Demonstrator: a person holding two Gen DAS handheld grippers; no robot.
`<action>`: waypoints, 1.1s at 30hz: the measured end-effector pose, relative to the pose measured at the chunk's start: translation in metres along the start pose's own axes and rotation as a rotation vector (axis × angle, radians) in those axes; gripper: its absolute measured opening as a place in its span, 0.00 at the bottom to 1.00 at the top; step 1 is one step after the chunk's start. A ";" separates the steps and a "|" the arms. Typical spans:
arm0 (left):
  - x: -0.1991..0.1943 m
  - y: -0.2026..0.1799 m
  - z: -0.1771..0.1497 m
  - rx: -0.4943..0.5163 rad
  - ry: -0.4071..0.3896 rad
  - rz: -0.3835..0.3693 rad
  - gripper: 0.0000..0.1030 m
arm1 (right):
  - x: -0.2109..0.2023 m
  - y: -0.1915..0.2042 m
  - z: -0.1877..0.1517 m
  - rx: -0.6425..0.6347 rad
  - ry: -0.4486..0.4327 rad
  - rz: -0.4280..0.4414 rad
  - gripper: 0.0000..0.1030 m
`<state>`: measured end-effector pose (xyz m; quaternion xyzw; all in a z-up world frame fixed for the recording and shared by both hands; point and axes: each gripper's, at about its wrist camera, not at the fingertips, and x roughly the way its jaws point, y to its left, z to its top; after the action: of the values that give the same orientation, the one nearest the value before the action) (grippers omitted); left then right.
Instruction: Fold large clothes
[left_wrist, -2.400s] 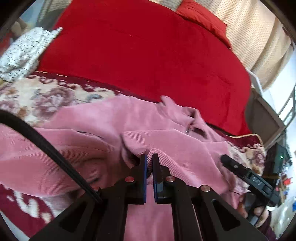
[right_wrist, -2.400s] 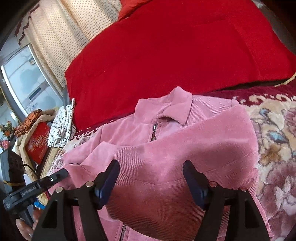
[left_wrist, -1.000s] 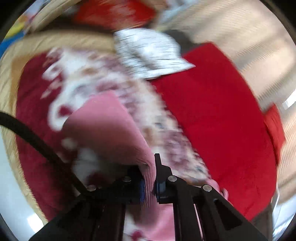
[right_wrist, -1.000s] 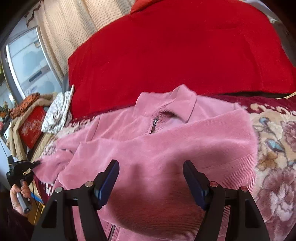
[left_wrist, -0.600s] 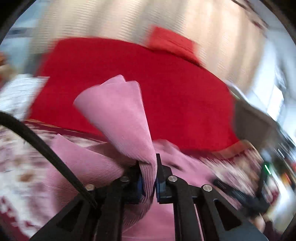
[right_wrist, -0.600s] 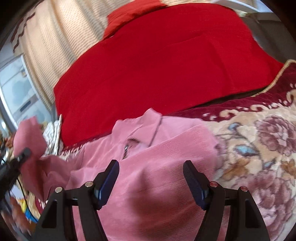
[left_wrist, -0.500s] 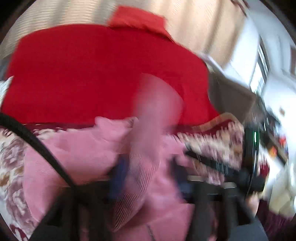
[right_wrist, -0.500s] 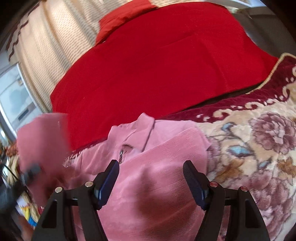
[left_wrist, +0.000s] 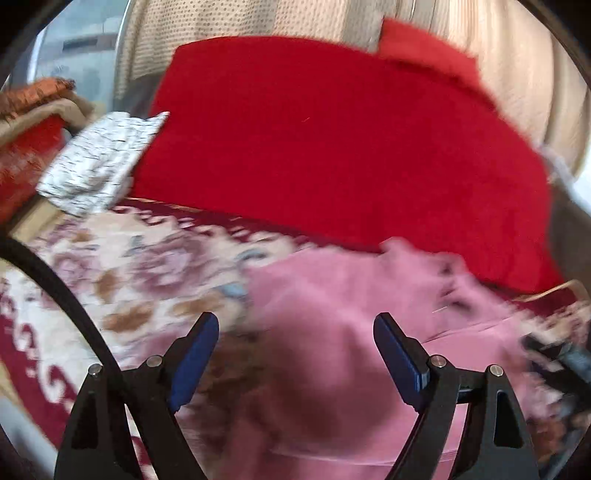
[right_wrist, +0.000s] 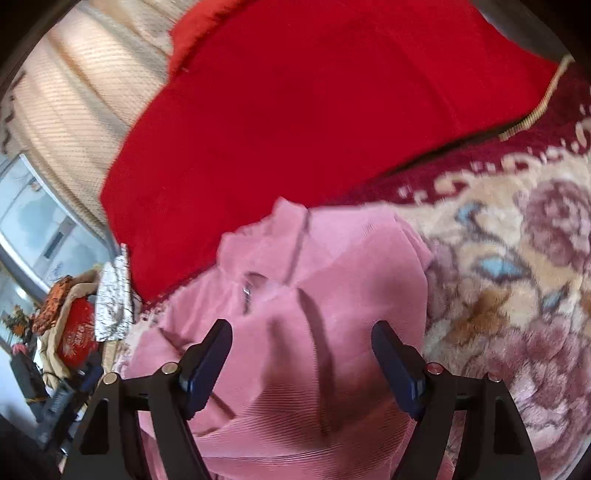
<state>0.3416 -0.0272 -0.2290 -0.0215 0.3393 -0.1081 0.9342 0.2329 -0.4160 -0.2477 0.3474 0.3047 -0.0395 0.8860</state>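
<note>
Sleeve released onto pink jacket; left gripper and right gripper both gape, empty. Risk: loose sleeve slipping toward bedspread edge.

red blanket | floral rug | white patterned cloth nr blanket | curtain bkgd

The left gripper, jaws wide, hangs over a blurred pink garment, apparently clear of it.
</note>
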 end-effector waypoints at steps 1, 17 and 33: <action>0.001 0.001 -0.002 0.021 -0.001 0.022 0.83 | 0.006 -0.003 -0.001 0.016 0.021 -0.001 0.78; -0.054 -0.011 0.007 0.071 -0.224 0.183 0.84 | 0.030 0.042 -0.030 -0.269 0.069 -0.096 0.53; -0.069 0.000 0.009 0.029 -0.268 0.268 0.84 | 0.025 0.047 -0.029 -0.299 0.009 -0.111 0.25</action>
<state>0.2959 -0.0122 -0.1784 0.0229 0.2102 0.0161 0.9773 0.2518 -0.3585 -0.2504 0.1946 0.3300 -0.0409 0.9228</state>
